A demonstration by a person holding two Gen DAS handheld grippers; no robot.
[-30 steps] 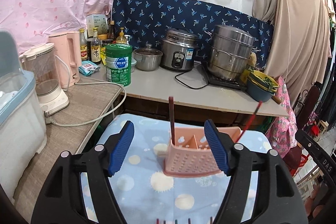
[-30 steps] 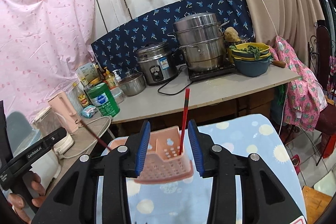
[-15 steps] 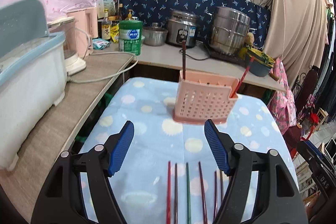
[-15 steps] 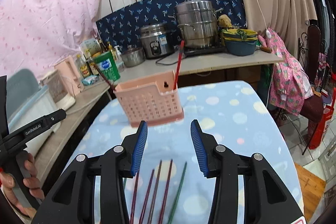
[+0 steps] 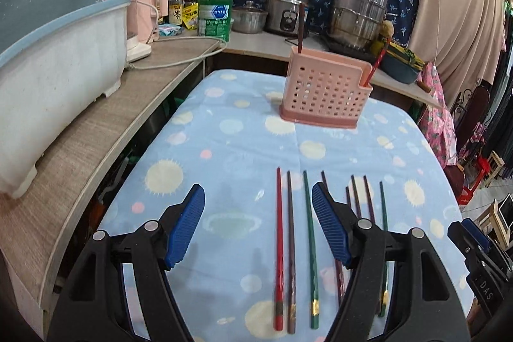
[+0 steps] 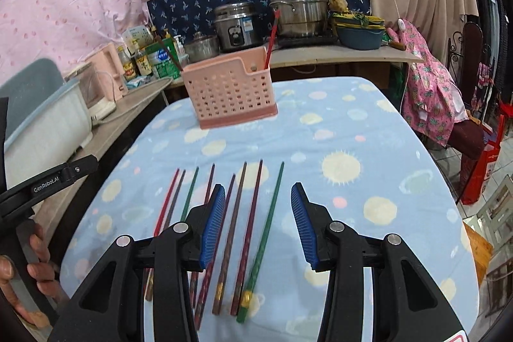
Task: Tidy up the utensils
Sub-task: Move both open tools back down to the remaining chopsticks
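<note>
A pink perforated basket (image 5: 323,95) (image 6: 231,92) stands at the far end of the blue dotted tablecloth (image 5: 231,149). A dark chopstick (image 5: 300,28) and a red chopstick (image 5: 378,63) stand upright in it. Several chopsticks lie side by side on the cloth near me, among them a red one (image 5: 279,229) and green ones (image 5: 309,229) (image 6: 266,229). My left gripper (image 5: 256,191) hovers open over the left part of that row, holding nothing. My right gripper (image 6: 258,188) hovers open over the right part, with chopsticks lying below its gap.
A wooden worktop (image 5: 96,133) runs along the left with a white and blue tub (image 5: 48,69) and a pink kettle (image 5: 150,8). The back counter holds a green tin (image 5: 214,15), a rice cooker (image 5: 287,10) and a steel pot (image 5: 357,15). A chair with pink cloth (image 6: 429,92) stands at the right.
Both grippers have pulled back from the basket and come down over the row of chopsticks, which has come into view. The right jaws stand slightly wider than a second ago.
</note>
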